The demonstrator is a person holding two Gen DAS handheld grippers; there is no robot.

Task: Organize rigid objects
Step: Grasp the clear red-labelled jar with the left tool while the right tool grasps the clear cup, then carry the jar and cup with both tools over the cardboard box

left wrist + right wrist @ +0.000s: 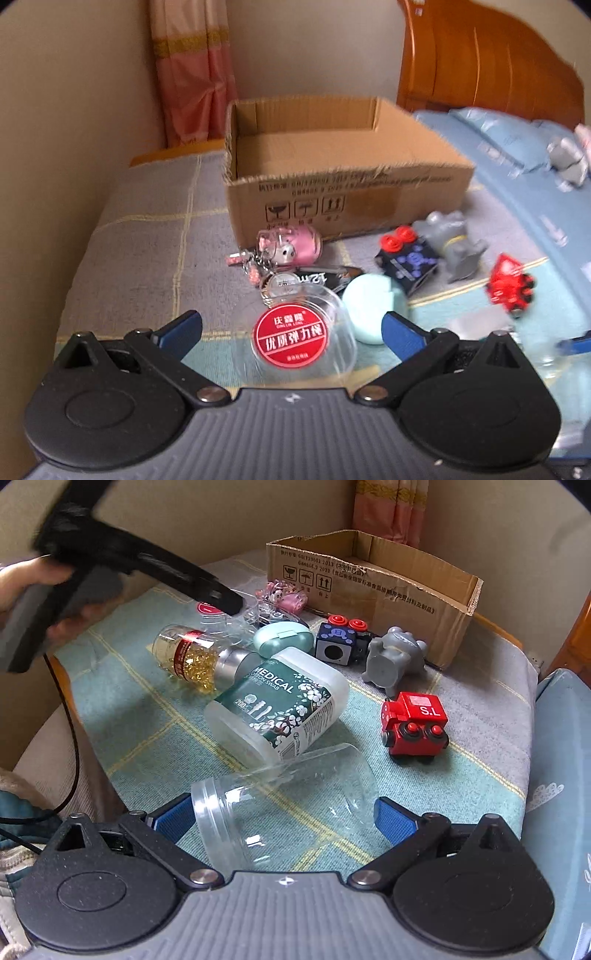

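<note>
Checked grey-and-teal bedding [122, 686] carries the clutter, with an open brown cardboard box [380, 587] empty at its far side. Nearest, a clear plastic jar [288, 805] lies on its side, long axis left to right, mouth pointing left and nothing inside. The right gripper [284, 818] is spread wide with a blue finger at either end of it. At far left, a hand [33, 579] angles the left gripper [291, 330] down, wide open around a clear round tub with a red label [295, 332].
</note>
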